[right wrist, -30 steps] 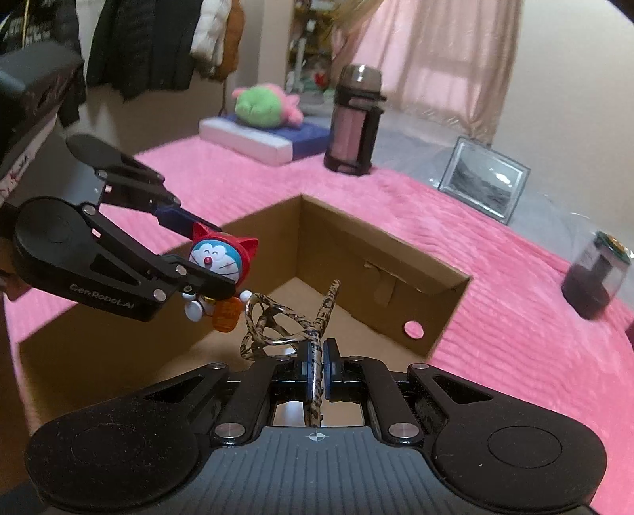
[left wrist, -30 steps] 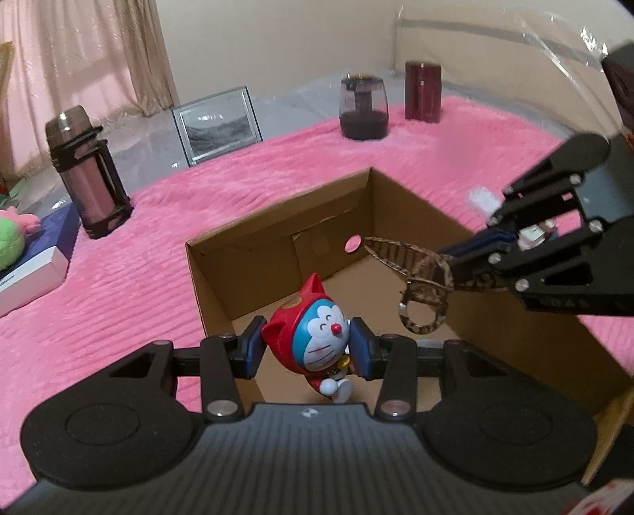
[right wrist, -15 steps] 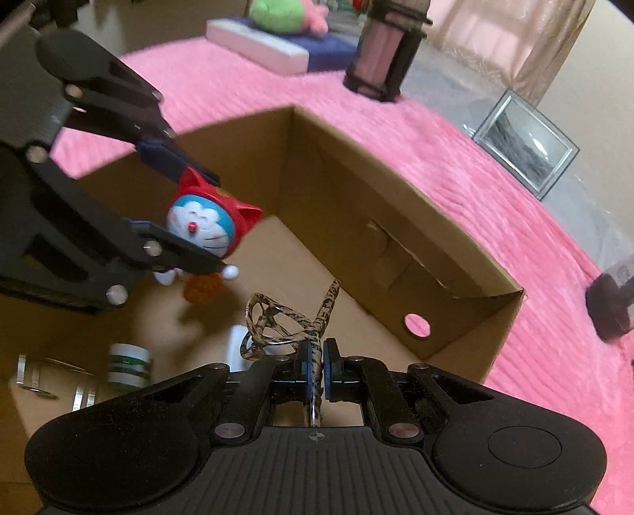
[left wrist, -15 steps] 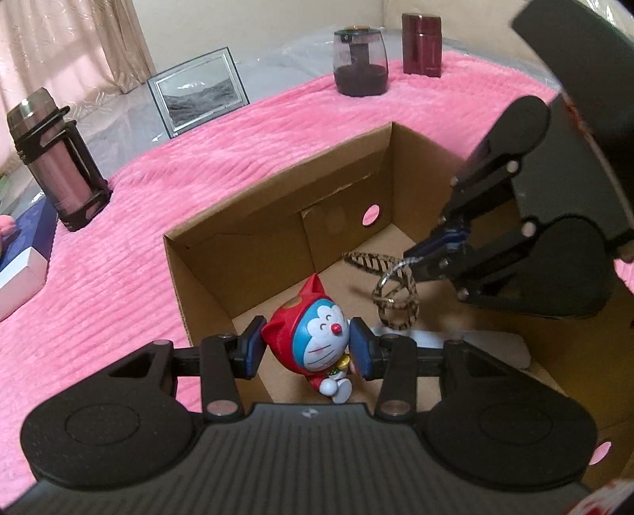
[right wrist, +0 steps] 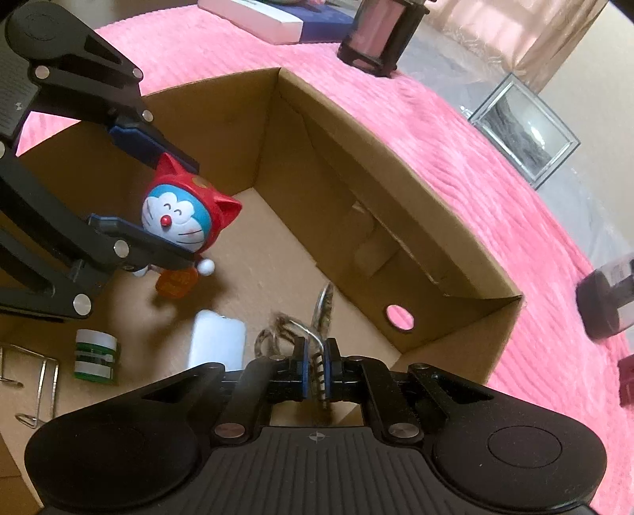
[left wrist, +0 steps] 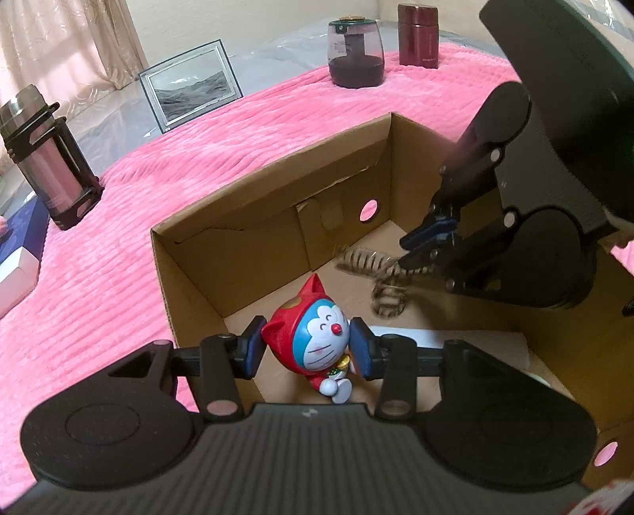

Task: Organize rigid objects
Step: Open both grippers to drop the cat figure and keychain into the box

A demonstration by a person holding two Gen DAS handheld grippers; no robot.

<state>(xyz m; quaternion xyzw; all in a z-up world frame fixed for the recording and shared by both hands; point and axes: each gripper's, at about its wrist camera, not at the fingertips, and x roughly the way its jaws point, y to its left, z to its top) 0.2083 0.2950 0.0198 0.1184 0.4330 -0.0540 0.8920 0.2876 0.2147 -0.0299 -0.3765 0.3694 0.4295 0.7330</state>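
Over the box (left wrist: pixel 273 186), the left gripper (left wrist: pixel 305 348) clamps the figurine (left wrist: pixel 313 340).

The cardboard box (right wrist: pixel 416 222) is open at the top, and both grippers reach in over its rim. In the right wrist view, the left gripper (right wrist: pixel 158 190), clamped on a cat figurine (right wrist: pixel 182 222), fills the box's upper left, while the floor at lower left is taken by a green-and-white roll (right wrist: pixel 95 354), a white block (right wrist: pixel 216 342) and wire clips (right wrist: pixel 27 380). Bare floor lies at the centre, toward the far corner and along the right wall. Outside, in the left wrist view, a flask (left wrist: pixel 47 158), picture frame (left wrist: pixel 190 95), dark jar (left wrist: pixel 354 55) and maroon canister (left wrist: pixel 418 33) line the upper edge; the pink blanket (left wrist: pixel 99 277) between is clear.
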